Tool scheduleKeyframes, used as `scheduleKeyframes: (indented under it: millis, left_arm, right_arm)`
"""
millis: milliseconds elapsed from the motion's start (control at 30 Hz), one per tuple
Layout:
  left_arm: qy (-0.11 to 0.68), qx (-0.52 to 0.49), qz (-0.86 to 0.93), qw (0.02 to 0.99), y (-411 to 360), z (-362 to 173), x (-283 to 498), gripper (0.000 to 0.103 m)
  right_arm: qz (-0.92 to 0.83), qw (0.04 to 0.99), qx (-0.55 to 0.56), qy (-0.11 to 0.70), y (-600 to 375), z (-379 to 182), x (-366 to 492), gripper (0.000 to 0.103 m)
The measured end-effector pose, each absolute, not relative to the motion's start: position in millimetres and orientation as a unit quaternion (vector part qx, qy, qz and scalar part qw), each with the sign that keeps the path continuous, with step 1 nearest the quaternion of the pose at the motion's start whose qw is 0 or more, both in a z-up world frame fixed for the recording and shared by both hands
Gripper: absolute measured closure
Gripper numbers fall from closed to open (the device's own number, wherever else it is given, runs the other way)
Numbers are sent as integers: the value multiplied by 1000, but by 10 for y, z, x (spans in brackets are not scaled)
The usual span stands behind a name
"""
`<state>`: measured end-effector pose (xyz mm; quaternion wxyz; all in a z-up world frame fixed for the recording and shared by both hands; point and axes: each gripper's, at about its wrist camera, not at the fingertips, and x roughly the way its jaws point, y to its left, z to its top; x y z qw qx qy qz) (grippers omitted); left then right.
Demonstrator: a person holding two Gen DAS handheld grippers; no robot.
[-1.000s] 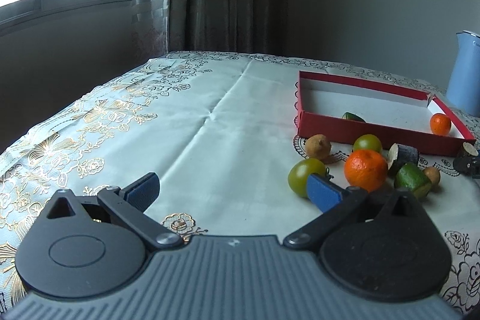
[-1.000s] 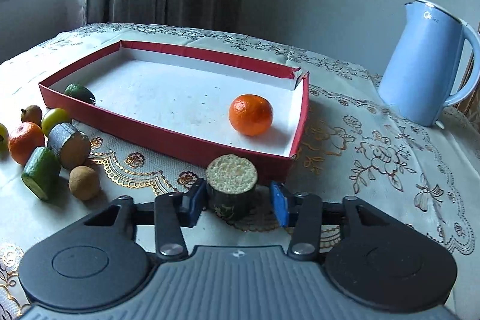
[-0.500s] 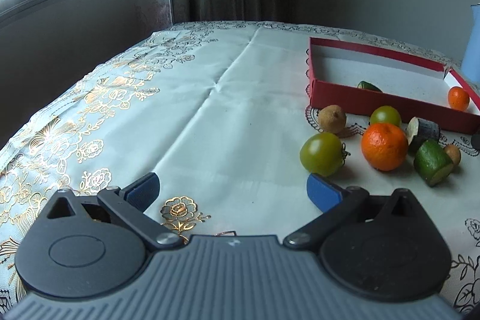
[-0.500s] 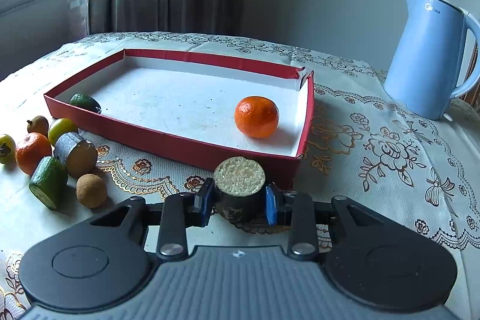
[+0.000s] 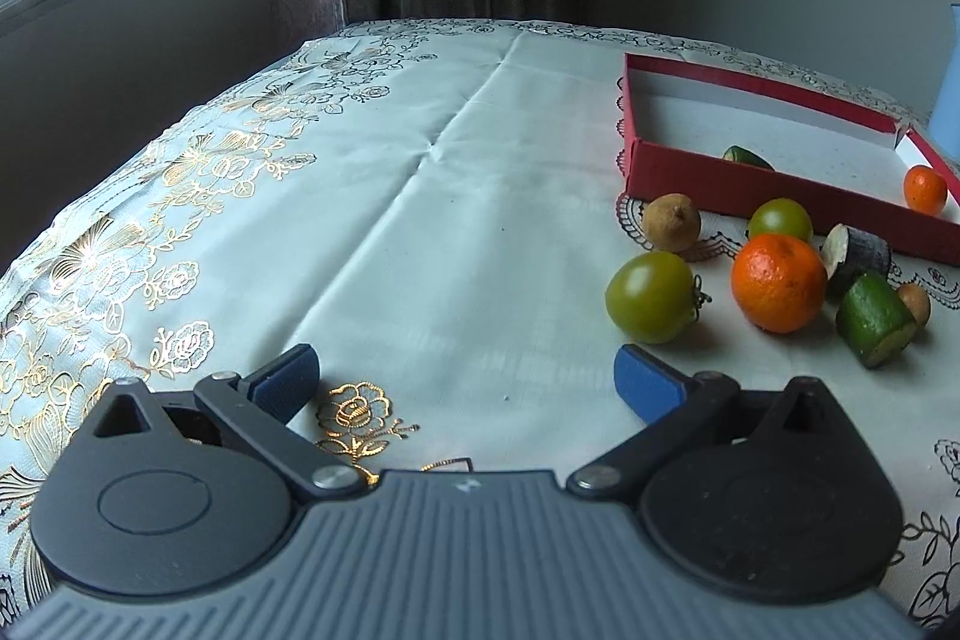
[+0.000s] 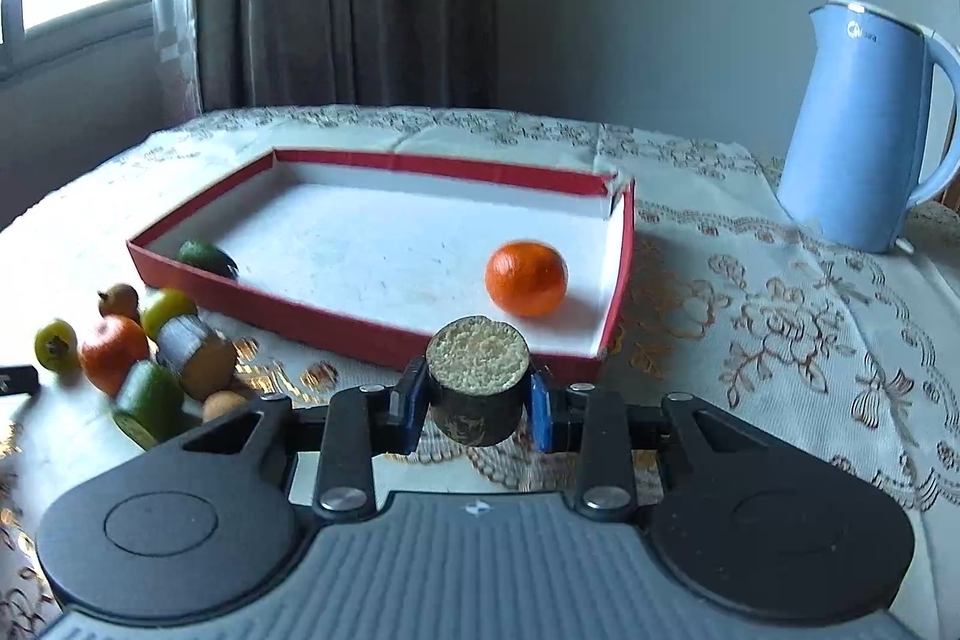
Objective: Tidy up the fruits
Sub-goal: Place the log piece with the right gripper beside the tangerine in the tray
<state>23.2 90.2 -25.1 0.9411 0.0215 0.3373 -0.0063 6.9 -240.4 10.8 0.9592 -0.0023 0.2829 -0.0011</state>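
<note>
Fruits mostly not sorted yet: red box (image 6: 384, 340) holds only a small orange (image 6: 526, 278) near its right wall and a green piece (image 6: 207, 256) at its left near corner. Left outside on the table (image 5: 420, 232), just beside the box's near left wall: green tomato (image 5: 651, 295), big orange (image 5: 778, 282), second green tomato (image 5: 780, 219), brown fruit (image 5: 672, 222), dark cut chunk (image 5: 858, 250), green cut chunk (image 5: 875, 319), small brown ball (image 5: 915, 302). So roughly two in, seven out, one in hand.

Right gripper (image 6: 477, 400) is clamped on a dark stub (image 6: 477, 379), upright, pale grainy cut face up, dark rough skin; looks lifted, in front of the box's near wall, not in yet.

Left gripper (image 5: 465, 379) spread wide, nothing in it, over bare cloth, near the green tomato.

Blue kettle (image 6: 864, 124) far right, well apart.
</note>
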Motion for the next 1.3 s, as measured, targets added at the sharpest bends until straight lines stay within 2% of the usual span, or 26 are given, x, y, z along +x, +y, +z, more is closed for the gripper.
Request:
scheduleKeyframes:
  millis: [300,600,867,1067,1133,1200,1300]
  left_arm:
    - [338,19,-7,941,906,-249,237,0]
    - [340,15,-9,940,921,-249,236,0]
    - [340,13,-10,940,925,-253,242,0]
    - [340,13,-10,940,921,-240,235,0]
    - [338,13,-11,941,922,-235,223,0]
    - [328,8,-28,944,935,-215,189,0]
    - [293,12,-43,955,922,-162,93,0]
  right_arm:
    - [-9,970,-33,240,-2302,571,478,71]
    - [-25,955,-31,295,-2253,194,1088,71]
    - [-26,950,-47,307,-2169,65,1217,70]
    - [-34,958,-33,282,-2222,179,1016,58]
    - [-28,964,-16,265,-2300,268,816,50]
    - [-23,968,-7,248,-2374,315,564,37]
    - [-16,971,-13,239,-2459,289,175,37]
